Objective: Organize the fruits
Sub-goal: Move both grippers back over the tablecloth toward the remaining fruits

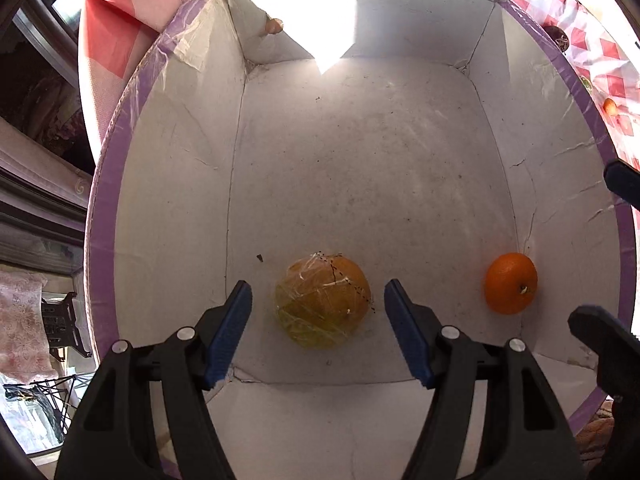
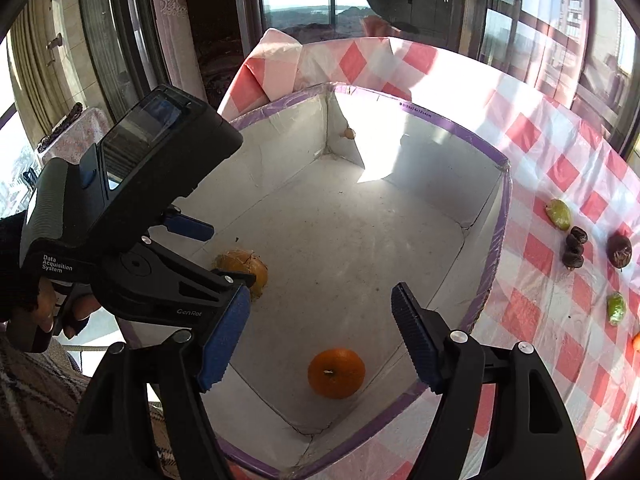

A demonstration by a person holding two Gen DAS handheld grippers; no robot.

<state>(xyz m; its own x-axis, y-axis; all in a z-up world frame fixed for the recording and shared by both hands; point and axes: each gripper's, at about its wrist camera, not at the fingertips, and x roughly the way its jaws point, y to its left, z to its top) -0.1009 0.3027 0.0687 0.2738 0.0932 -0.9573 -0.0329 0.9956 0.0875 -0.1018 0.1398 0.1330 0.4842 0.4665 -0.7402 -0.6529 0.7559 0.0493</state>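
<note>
Downward, both hand-held grippers agape

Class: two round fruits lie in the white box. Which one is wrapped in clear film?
The larger, duller yellow-orange fruit, between the left gripper's open fingers. The small orange near the box wall is bare, bright, with its stem showing.

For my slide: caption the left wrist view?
Open left gripper above wrapped fruit in white box; orange nearby.

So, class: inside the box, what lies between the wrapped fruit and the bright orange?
Nothing: only bare white box floor separates the wrapped fruit from the orange. The left wrist view shows it best; the right wrist view agrees.
</note>
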